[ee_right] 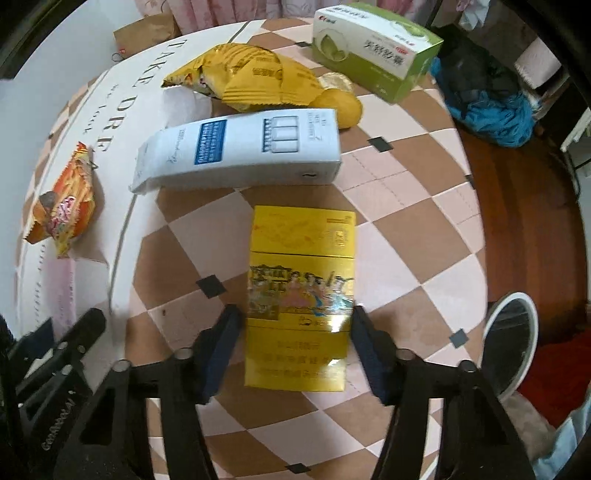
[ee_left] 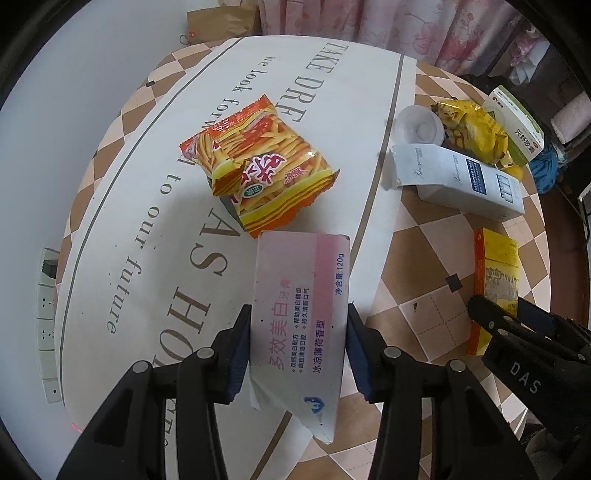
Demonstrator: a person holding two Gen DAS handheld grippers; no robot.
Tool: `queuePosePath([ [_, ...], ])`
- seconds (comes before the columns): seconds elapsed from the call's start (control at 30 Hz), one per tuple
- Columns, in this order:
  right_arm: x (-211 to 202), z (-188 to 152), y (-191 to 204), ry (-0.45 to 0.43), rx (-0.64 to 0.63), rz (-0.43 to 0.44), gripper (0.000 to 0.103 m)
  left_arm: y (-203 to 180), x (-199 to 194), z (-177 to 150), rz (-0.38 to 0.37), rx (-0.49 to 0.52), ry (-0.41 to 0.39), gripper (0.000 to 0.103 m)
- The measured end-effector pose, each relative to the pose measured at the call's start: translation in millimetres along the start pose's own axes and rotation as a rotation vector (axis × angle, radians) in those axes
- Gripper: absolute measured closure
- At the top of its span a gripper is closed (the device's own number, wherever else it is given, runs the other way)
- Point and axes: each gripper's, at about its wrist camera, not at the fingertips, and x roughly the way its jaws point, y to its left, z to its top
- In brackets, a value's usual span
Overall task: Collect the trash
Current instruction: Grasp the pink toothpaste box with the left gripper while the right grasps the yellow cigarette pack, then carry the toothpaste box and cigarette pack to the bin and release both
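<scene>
Left tongs (ee_left: 299, 350): pointing down at table, pads pressed on both sides of the toothpaste box (ee_left: 301, 314); approx half open, box fills the gap.
Toothpaste box: white/pink, crumpled at near end, held over the white mat (ee_left: 155, 221).
Right tongs (ee_right: 295, 350): pointing down, jaws partly open, one each side of the yellow box (ee_right: 301, 295); pads just beside its edges, can't tell if they press. Slight blur.
Yellow box: flat on the checked tablecloth (ee_right: 406, 229), right of the mat; picture band across its middle.
Chip bag (ee_left: 258, 166): orange/yellow, open, on the mat, just beyond the toothpaste box.
White carton (ee_right: 240, 151): blue label, lying on its side, far of the yellow box, left end on mat edge.
Yellow wrapper (ee_right: 251, 77): crumpled, far of the white carton.
Plastic cup (ee_left: 419, 127): clear, on its side, left of the yellow wrapper.
Green box (ee_right: 373, 48): far right of table, near the edge.
Power strip (ee_left: 48, 306): white, left of the table.
Paper bag (ee_left: 221, 22): brown, far behind table.
</scene>
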Motion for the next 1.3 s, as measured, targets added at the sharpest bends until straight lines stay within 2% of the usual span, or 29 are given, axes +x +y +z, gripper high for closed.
queuePosePath([
  [0.13, -4, -6, -3, -0.019, -0.012, 0.024, 0.046, 3, -12, -8, 0.019, 0.003, -0.018, 0.06],
  [0.33, -27, -22, -15, -0.095, -0.018, 0.045, 0.046, 7, -59, -25, 0.019, 0.009, -0.092, 0.06],
  [0.5, -68, -39, -32, -0.187, -0.017, 0.074, 0.046, 3, -97, -38, 0.004, 0.026, -0.166, 0.06],
  [0.73, -139, -64, -71, -0.317, 0.012, 0.124, 0.046, -35, -158, -45, -0.053, 0.095, -0.276, 0.06],
  [0.9, -189, -87, -117, -0.399, 0.072, 0.151, 0.046, -77, -204, -51, -0.124, 0.172, -0.354, 0.06],
  [1.07, -232, -113, -183, -0.462, 0.144, 0.139, 0.046, -133, -236, -57, -0.209, 0.266, -0.394, 0.06],
  [1.2, -246, -135, -246, -0.472, 0.227, 0.12, 0.046, -190, -241, -61, -0.267, 0.352, -0.391, 0.06],
  [1.3, -241, -153, -296, -0.461, 0.297, 0.083, 0.046, -236, -231, -65, -0.328, 0.408, -0.346, 0.06],
])
